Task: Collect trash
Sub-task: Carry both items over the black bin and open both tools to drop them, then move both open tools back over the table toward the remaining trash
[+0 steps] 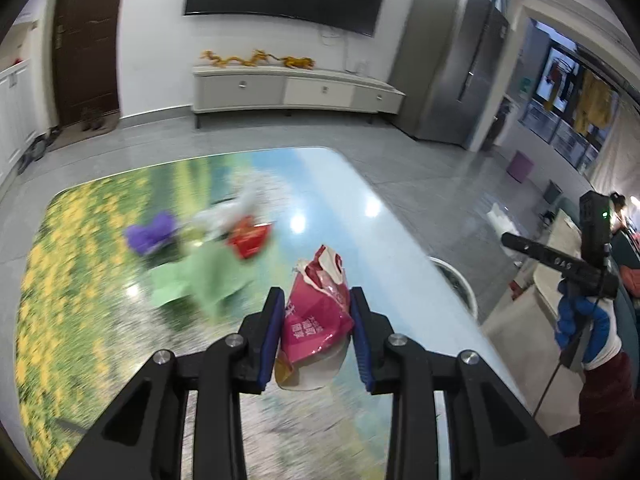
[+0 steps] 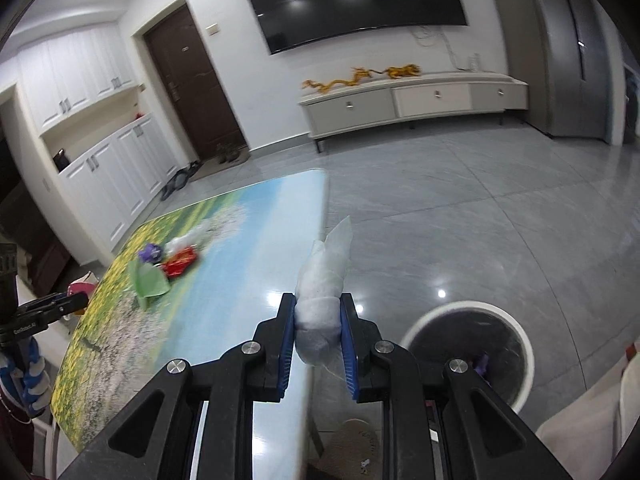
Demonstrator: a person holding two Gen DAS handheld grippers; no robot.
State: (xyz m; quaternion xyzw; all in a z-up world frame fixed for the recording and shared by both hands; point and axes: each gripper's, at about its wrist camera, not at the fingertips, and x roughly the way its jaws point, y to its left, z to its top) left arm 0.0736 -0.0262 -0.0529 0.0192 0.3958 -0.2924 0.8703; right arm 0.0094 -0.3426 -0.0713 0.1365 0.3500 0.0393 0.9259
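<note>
My left gripper (image 1: 316,300) is shut on a torn pink snack wrapper (image 1: 316,312) and holds it above the picture-printed table (image 1: 80,260). My right gripper (image 2: 318,306) is shut on a crumpled white plastic bag (image 2: 324,280), held over the table's right edge, left of the round white-rimmed trash bin (image 2: 524,344) on the floor. More trash lies further up the table: a purple wad (image 1: 154,232), a green paper (image 1: 200,280), a red packet (image 1: 250,238) and a clear plastic piece (image 1: 236,210). The same pile shows in the right wrist view, with the red packet (image 2: 180,260).
The bin's rim (image 1: 460,280) shows beside the table's right edge in the left wrist view. The right hand-held gripper unit (image 1: 588,264) is at far right there. Grey tiled floor (image 2: 480,208) surrounds the table. A TV cabinet (image 1: 296,92) stands against the far wall.
</note>
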